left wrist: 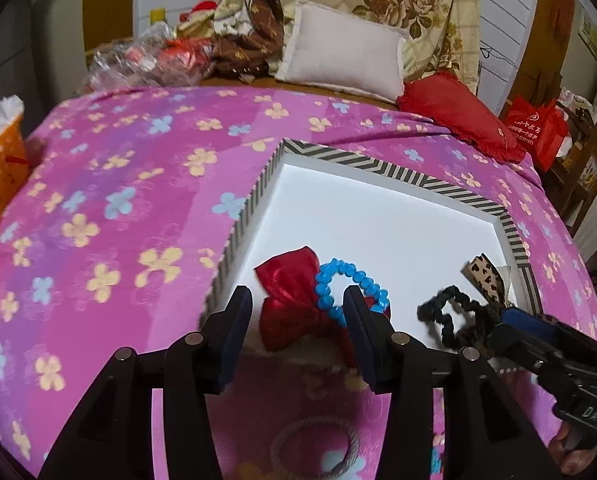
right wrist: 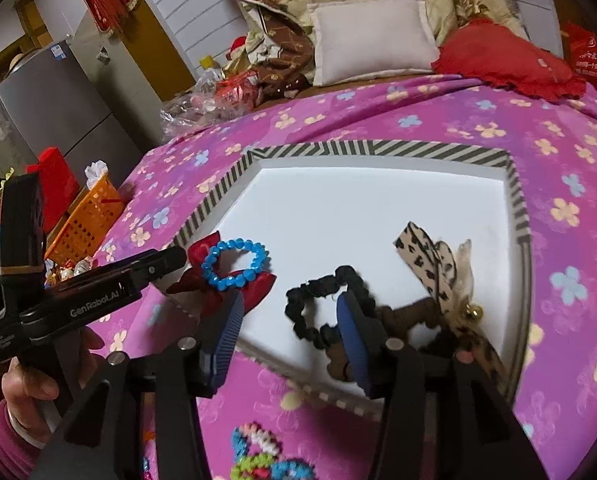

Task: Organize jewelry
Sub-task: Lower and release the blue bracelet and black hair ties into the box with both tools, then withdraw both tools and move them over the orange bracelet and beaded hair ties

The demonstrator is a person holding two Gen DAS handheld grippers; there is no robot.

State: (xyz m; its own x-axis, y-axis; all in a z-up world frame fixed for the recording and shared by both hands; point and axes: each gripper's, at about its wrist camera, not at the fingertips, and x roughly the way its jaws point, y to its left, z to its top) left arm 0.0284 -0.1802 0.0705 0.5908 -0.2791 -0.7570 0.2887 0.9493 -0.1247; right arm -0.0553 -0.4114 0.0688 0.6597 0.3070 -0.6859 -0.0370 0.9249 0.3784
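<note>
In the striped-rim tray, a blue bead bracelet lies at nine o'clock on a red bow (glossy, faceted); black scrunchie at six. Left gripper and right gripper both gape, holding nothing.

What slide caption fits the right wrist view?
Open right gripper above a striped tray holding blue bracelet.

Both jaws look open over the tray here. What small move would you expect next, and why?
Probably the right gripper draws back toward the multicoloured beaded bracelet on the pink blanket. The blue bracelet and black scrunchie already lie free in the striped tray, gripped by nothing.
</note>
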